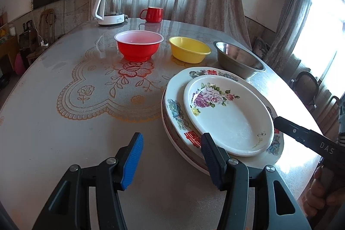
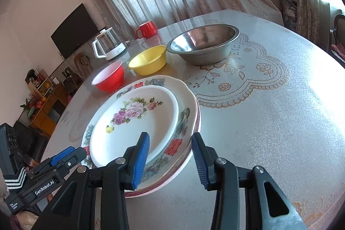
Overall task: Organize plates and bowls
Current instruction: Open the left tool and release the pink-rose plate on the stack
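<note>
plates look done: rose plate sits on the plate stack at near table edge, both claws apart w/ nothing in them (l gripper, r gripper), so next imo nest red bowl, yellow bowl, steel bowl.

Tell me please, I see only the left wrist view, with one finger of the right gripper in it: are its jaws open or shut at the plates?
Observer: Open. The right gripper straddles the near rim of the plate stack: one pad is over the plates, the other is outside the rim, over the table.
Operator: Good. Is there anything inside the steel bowl? I see only part of its inside.
Observer: No. The right wrist view shows the whole inside of the steel bowl, and it is bare metal.
</note>
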Available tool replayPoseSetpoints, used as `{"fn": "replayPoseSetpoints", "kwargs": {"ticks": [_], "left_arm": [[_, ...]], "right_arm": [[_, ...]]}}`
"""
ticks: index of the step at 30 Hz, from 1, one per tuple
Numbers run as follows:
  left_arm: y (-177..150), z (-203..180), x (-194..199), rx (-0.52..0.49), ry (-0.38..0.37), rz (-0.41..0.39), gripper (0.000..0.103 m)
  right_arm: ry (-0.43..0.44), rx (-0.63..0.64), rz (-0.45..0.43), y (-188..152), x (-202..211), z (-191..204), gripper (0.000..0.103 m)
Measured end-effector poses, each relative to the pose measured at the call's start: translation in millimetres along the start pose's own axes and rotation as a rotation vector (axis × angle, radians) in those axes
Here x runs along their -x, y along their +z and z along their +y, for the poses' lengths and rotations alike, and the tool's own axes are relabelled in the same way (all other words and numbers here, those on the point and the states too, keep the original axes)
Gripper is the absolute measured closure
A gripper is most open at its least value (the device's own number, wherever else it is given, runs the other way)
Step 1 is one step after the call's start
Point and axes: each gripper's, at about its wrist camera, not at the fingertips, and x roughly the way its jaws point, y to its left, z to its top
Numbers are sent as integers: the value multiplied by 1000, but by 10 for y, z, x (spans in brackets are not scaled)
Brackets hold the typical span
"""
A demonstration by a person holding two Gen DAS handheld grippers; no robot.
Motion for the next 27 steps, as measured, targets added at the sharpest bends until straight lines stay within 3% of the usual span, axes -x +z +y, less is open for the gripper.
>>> {"fn": "replayPoseSetpoints", "kwargs": {"ticks": [10,27], "left_arm": [[-12,-49,-10,-8,2,-1,46],[-28,-138,36,-33,25,13,46]], "right_arm": [[-60,76,1,-64,-45,94,63],[-46,61,23,-51,-33,76,61]]}}
